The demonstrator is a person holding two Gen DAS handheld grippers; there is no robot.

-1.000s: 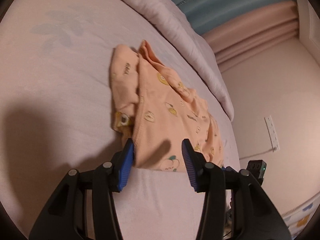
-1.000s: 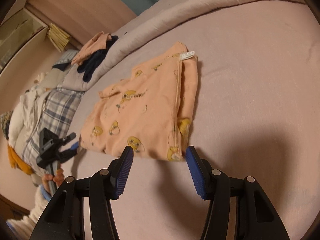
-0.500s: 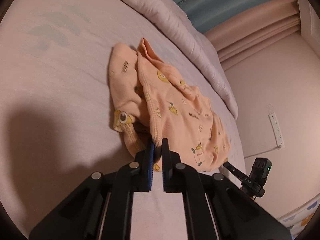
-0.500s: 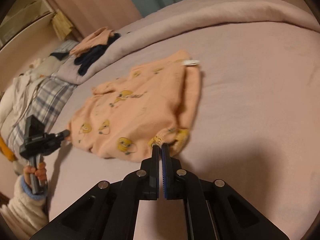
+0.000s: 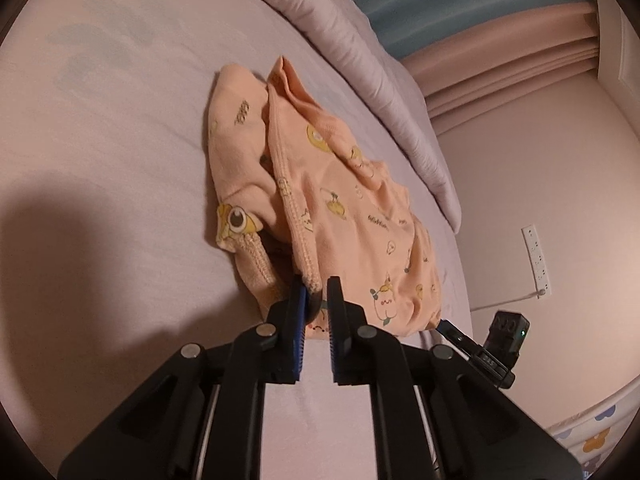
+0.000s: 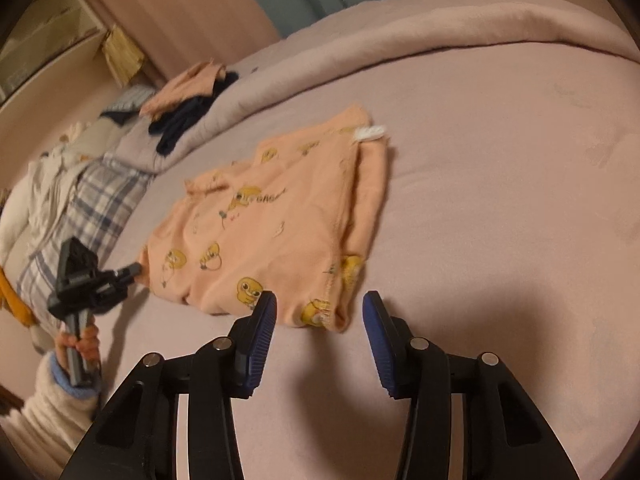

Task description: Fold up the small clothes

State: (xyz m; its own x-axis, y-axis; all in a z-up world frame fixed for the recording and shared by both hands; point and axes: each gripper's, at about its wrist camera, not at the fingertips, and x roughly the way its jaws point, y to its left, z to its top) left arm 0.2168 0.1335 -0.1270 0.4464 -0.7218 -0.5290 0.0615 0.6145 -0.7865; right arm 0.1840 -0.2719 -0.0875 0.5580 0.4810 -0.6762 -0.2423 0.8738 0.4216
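Left wrist view, nearest first: the left gripper (image 5: pixel 314 294) has its jaws drawn almost together, and the ribbed hem of the peach garment (image 5: pixel 332 216) sits pinched between the blue pads (image 5: pixel 298 312). The jaws have just eased apart a little, yet the cloth is between them and looks gripped. Beyond the pads the garment lies bunched on the pink bed sheet (image 5: pixel 112 128), one part folded over to the left with a yellow cartoon eye showing. To the right, at the garment's far corner, part of the other gripper shows at the bed's edge. Farther off, a rolled duvet (image 5: pixel 352 64) runs along the bed, then curtains (image 5: pixel 472 20) and a wall with a socket strip (image 5: pixel 536 258).

From the right wrist view, the right gripper (image 6: pixel 318 320) stands with its jaws apart, having just been opening; they straddle the garment's near hem, and the pads do not press on it. The garment (image 6: pixel 280 224) lies flat on the sheet just beyond them, a white label (image 6: pixel 370 133) at its far corner. At the left a hand (image 6: pixel 78 342) in a fluffy sleeve holds the left gripper at the garment's corner. Behind, piled clothes (image 6: pixel 80 196) lie along the duvet.
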